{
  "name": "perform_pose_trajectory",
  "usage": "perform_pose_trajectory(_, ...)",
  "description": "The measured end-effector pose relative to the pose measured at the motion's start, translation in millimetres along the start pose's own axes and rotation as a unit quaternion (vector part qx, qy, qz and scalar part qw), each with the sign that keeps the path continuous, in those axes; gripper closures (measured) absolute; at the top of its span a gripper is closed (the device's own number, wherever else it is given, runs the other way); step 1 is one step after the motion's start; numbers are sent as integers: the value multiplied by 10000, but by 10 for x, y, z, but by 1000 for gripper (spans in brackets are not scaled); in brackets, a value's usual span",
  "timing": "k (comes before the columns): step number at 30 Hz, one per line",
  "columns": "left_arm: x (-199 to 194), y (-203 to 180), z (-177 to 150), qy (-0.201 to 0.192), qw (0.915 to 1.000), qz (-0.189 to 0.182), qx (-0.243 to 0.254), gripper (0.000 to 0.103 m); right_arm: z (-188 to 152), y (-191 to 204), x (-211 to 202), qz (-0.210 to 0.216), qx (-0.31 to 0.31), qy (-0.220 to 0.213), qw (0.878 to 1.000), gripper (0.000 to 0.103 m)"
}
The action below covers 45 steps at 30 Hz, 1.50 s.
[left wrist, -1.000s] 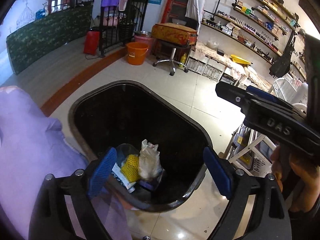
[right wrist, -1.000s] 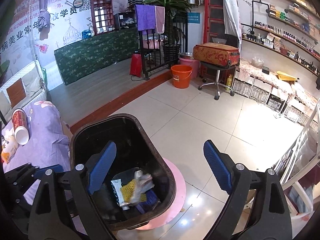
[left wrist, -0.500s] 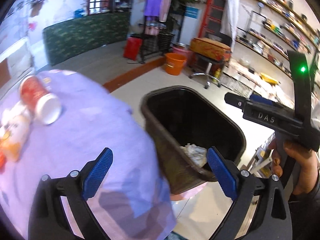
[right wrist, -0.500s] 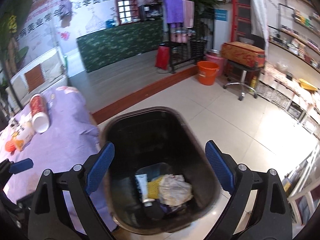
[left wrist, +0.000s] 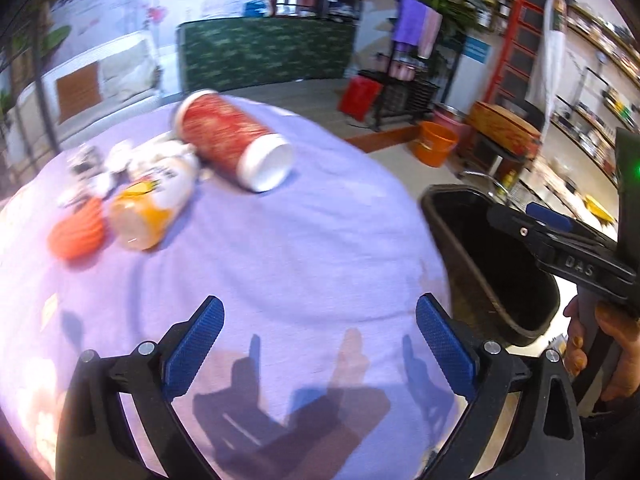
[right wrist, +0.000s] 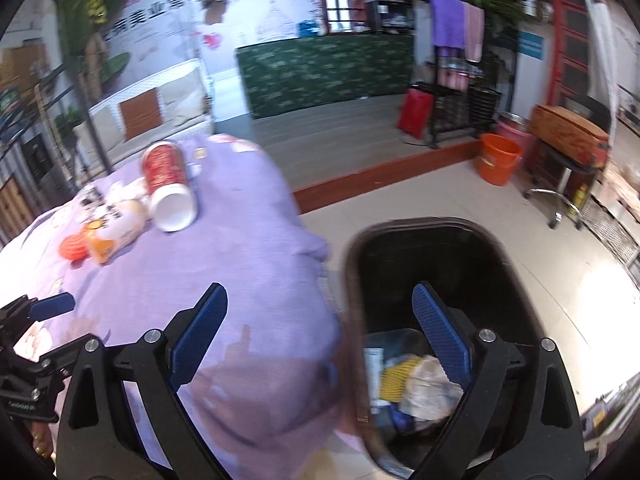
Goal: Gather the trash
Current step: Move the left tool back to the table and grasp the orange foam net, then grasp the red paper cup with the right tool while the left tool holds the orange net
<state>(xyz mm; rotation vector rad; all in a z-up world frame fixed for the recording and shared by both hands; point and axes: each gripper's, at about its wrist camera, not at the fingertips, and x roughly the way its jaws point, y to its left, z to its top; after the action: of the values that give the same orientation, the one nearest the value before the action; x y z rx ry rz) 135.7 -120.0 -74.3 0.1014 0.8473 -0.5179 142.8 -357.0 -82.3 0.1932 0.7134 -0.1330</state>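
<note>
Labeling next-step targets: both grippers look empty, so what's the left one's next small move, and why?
Probably reach the left gripper forward toward the red cup lying on its side on the purple cloth. Its jaws are open and empty, trash remains on the cloth, and the bin stands beside it.

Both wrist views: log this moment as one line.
left gripper: open, empty, above purple cloth | right gripper: open, empty, at trash bin rim | left on cloth: red cup, yellow packet, orange item
</note>
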Motion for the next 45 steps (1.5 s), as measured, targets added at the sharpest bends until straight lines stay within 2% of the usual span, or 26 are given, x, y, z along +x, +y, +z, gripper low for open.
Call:
perform_pose_trajectory(10,-265,847,-109,-42,9963,678,-531,8,119,642,205,623,-607,106,9962,10)
perform_pose_trajectory(16,-312,1472,-59,-13,9917,794,-1010,9,213,874,262,902,-873,138,9920,10)
perform_pose_trajectory(19,-248,1743,39,8,9891,909,-1158,11,246,1002,315,1011,-1033,178,9893,10)
perform_pose_trajectory(23,-66,2094,178,114,9867,876,-1361,15,270,1114,357,1083,-1214,220,9864,10)
perform_pose_trajectory(28,268,2329,346,363,9846,1249,-1172,18,304,1227,425,1147,-1383,285,9833,10)
perform_pose_trajectory(31,435,2401,410,475,9851,1273,-1058,20,316,1279,463,1157,-1488,333,9815,10)
perform_pose_trajectory(32,474,2419,420,509,9849,1279,-1046,21,321,1309,488,1165,-1528,362,9807,10)
perform_pose_trajectory(34,535,2427,436,583,9851,1269,-1002,34,328,1353,520,1178,-1599,394,9793,10)
perform_pose_trajectory(35,543,2420,438,597,9855,1262,-968,37,337,1378,534,1177,-1627,403,9788,10)
perform_pose_trajectory(40,498,2408,416,523,9861,1264,-941,69,386,1486,639,1210,-1750,480,9759,10)
perform_pose_trajectory(45,395,2412,404,415,9851,1205,-1158,77,458,1600,744,1299,-1814,556,9732,10)
